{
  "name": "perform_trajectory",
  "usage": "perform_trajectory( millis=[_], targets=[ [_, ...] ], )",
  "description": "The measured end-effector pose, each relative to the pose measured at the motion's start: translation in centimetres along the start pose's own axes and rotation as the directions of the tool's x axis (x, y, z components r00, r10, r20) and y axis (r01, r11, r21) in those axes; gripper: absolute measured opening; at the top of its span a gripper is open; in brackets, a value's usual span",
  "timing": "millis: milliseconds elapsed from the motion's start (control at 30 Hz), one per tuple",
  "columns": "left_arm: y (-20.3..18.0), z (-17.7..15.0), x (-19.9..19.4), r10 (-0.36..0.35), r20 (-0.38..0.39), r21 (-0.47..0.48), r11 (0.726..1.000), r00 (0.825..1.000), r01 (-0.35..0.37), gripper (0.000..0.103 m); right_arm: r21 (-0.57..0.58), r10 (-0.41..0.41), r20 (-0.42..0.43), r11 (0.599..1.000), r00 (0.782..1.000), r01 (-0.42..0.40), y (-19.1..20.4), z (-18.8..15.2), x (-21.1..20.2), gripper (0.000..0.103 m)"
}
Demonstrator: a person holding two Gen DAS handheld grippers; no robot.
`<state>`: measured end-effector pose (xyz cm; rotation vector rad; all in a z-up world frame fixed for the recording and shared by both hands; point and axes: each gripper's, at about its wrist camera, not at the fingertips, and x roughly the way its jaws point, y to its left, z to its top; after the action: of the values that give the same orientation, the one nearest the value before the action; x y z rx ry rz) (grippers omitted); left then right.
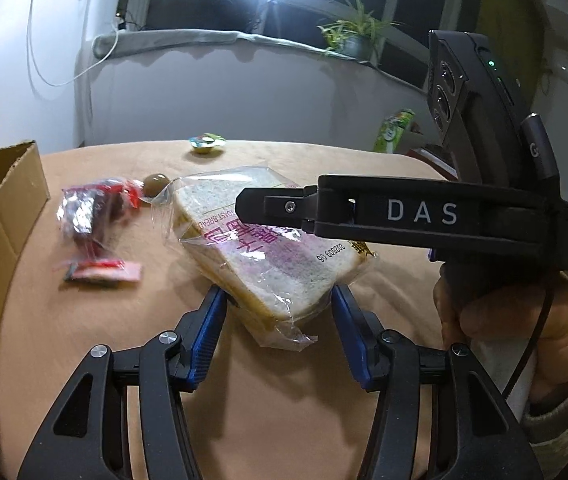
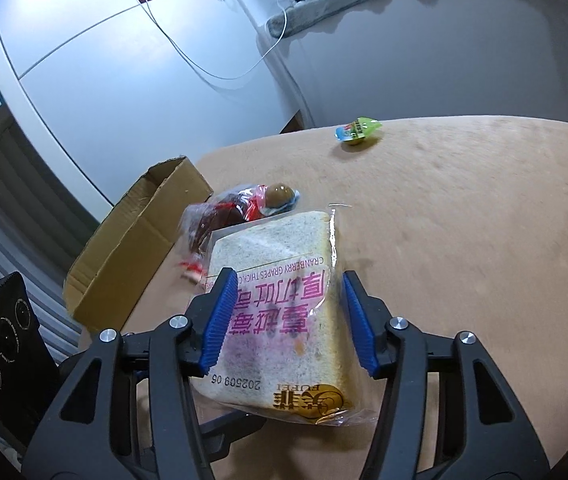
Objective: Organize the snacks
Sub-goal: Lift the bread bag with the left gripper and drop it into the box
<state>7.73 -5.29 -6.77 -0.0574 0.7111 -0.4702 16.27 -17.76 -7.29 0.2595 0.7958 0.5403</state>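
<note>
Both grippers hold one bag of bread [image 2: 280, 312] above the tan table [image 2: 464, 240]. The right gripper [image 2: 290, 320] has its blue pads half closed on the loaf's two sides; the left gripper [image 1: 280, 316] pinches the near corner likewise. A cardboard box [image 2: 132, 256] stands open at the left. Beside it lie red snack packets [image 1: 92, 220], and a jelly cup [image 2: 358, 130] sits far off.

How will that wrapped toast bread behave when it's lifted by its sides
The toast bread pack is probably light and soft: thick slices in loose clear wrap, so hard squeezing would likely dent it. The glossy film looks slippery, though the ribbed blue pads should help. Its loose wrapper ends will likely flop.
</note>
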Motion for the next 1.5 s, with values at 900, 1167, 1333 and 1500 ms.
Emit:
perform_trajectory(
  millis=[900,1167,1333,1500],
  targets=[
    [5.3,1.0,-13.1,0.162,0.213,-0.031,0.987,0.964,-0.159,0.054,-0.26,0.163,0.046,0.955,0.986,-0.146,17.6,3.5,0.9,0.055],
    [8.6,0.7,-16.1,0.267,0.241,-0.068,0.964,0.933,-0.258,0.054,-0.311,0.239,0.012,0.924,0.971,-0.224,22.4,4.2,4.1,0.055],
    [10.7,0.6,-17.0,0.306,0.241,-0.085,0.952,0.921,-0.295,0.054,-0.33,0.258,-0.008,0.911,0.966,-0.246,24.6,4.7,6.5,0.056],
    [13.0,0.4,-17.5,0.329,0.235,-0.105,0.944,0.915,-0.312,0.054,-0.335,0.268,-0.026,0.905,0.963,-0.261,25.7,4.9,8.6,0.055]
  ],
)
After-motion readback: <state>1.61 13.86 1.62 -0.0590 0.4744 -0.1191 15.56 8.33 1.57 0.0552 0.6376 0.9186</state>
